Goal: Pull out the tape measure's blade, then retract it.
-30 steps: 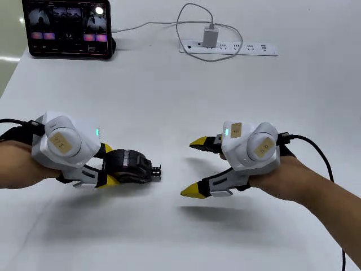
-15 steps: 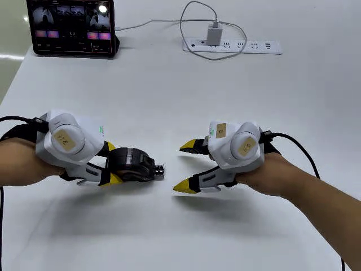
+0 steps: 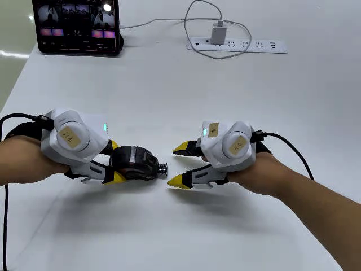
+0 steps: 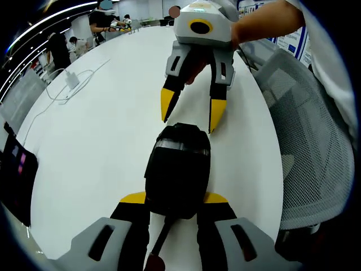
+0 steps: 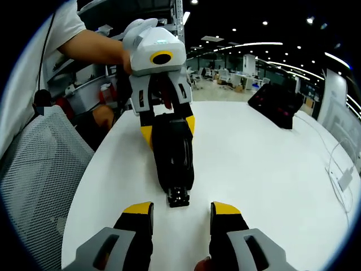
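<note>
A black tape measure (image 3: 133, 163) lies on the white table, held between the yellow-tipped fingers of my left gripper (image 3: 114, 162), which is shut on its body (image 4: 177, 169). Its small metal blade hook (image 3: 162, 167) points right, toward my right gripper (image 3: 180, 164). That gripper is open, its two yellow fingertips (image 3: 176, 180) flanking the hook at close range without touching it. In the right gripper view the hook (image 5: 178, 197) sits just ahead of the gap in my right gripper (image 5: 181, 209). The blade is wound inside the case.
A tablet (image 3: 77, 25) with a lit screen stands at the table's far left. A white power strip (image 3: 237, 44) with a plugged charger and looped cable lies at the far centre. A mesh chair (image 4: 307, 130) stands beside the table edge.
My right gripper has moved left across the table, closing on the tape measure's hook while staying open. The left gripper kept its hold and barely shifted.
</note>
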`<state>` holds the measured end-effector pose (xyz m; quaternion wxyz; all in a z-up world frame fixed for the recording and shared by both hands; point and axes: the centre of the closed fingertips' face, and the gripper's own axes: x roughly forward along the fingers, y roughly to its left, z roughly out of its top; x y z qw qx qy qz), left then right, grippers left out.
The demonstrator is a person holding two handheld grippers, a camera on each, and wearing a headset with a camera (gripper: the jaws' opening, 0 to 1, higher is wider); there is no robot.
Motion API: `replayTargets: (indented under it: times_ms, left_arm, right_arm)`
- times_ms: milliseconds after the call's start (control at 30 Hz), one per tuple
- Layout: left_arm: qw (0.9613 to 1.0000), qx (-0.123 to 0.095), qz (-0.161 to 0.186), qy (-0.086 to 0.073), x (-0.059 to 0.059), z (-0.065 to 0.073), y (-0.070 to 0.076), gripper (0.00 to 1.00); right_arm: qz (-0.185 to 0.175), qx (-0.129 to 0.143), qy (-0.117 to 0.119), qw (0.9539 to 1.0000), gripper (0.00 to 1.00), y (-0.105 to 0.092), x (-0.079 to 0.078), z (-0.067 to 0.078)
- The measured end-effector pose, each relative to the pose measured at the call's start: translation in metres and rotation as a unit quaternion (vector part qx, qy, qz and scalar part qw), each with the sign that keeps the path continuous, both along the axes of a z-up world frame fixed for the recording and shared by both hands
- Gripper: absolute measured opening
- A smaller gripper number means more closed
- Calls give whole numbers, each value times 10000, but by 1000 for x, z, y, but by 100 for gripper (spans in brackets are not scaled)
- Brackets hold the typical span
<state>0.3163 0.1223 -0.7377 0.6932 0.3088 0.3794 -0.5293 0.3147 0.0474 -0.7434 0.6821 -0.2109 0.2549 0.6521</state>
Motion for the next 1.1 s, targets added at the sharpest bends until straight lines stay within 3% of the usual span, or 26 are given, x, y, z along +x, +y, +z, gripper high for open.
replayTargets:
  times_ms: [267,333,433,500,1100]
  left_arm:
    - [10000,8,-8,-2,0,0,0,27]
    - [10000,5,-17,-7,0,0,0,27]
    - [10000,27,-23,-22,0,0,0,27]
    - [10000,5,-3,-17,0,1,0,27]
    - [10000,-9,-13,-28,1,0,0,27]
  right_arm:
    - [139,25,18,9999,31,9,-3,-3]
    - [214,-150,-68,9996,28,8,-2,-8]
    - [172,-52,63,9998,27,11,-3,-8]
    - [249,-57,-60,9997,24,12,-3,-7]
    - [266,3,-43,9996,13,18,-3,-10]
